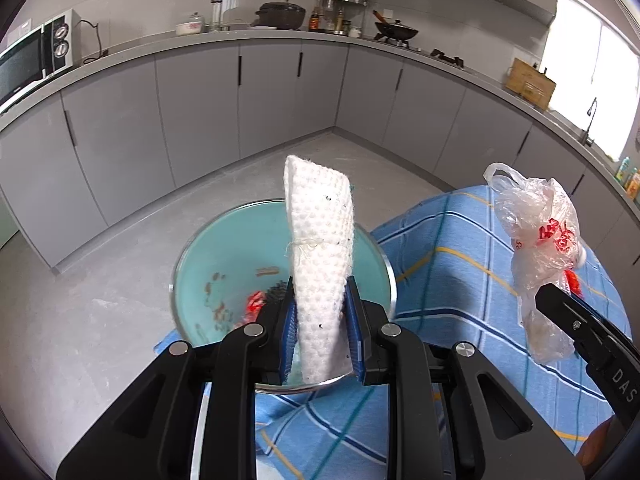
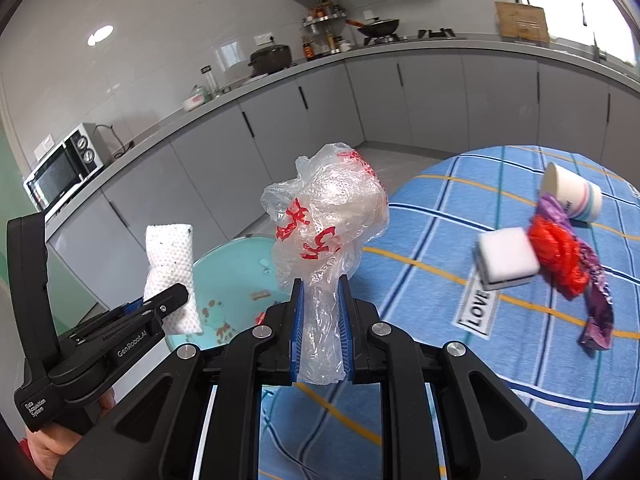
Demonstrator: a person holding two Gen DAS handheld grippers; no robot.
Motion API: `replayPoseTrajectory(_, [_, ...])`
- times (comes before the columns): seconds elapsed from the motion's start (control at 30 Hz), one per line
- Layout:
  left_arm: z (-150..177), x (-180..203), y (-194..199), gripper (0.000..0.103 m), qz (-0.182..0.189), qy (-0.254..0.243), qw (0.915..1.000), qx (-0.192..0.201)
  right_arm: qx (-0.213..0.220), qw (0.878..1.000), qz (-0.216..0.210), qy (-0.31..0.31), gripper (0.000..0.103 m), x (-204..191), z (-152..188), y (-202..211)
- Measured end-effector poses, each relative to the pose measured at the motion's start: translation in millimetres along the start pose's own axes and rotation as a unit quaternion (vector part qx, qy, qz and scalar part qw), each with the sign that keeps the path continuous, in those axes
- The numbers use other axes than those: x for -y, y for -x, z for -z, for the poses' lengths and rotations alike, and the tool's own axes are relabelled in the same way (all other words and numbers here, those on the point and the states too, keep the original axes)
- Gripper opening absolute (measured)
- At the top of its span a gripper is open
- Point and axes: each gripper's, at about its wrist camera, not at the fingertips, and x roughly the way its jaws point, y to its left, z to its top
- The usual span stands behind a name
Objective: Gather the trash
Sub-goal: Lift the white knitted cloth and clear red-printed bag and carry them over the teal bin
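Note:
My left gripper is shut on a folded white paper towel that stands up between its blue pads, held over a teal bin with a metal rim and bits of trash inside. My right gripper is shut on a crumpled clear plastic bag with red print, just right of the teal bin. In the right wrist view the left gripper with the paper towel shows at the left. In the left wrist view the plastic bag hangs at the right.
A blue checked cloth covers the table. On it lie a white sponge, a red and purple wrapper heap and a tipped paper cup. Grey kitchen cabinets and a counter with a microwave ring the floor.

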Motion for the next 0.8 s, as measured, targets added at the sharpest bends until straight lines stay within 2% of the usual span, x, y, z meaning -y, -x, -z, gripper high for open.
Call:
replayPoseTrajectory(0.33, [-0.9, -21.0, -8.7, 0.022, -0.02, 0.007, 0.9998, -0.007, -0.012, 1.0, -0.015, 0.02, 0.017, -28.0, -2.1, -20.1])
replayPoseTrajectory(0.8, [-2.1, -40.4, -30.1, 0.022, -0.029, 0.018, 0.9991, -0.026, -0.041, 0.998, -0.022, 0.034, 0.017, -47.5, 1.4, -53.1])
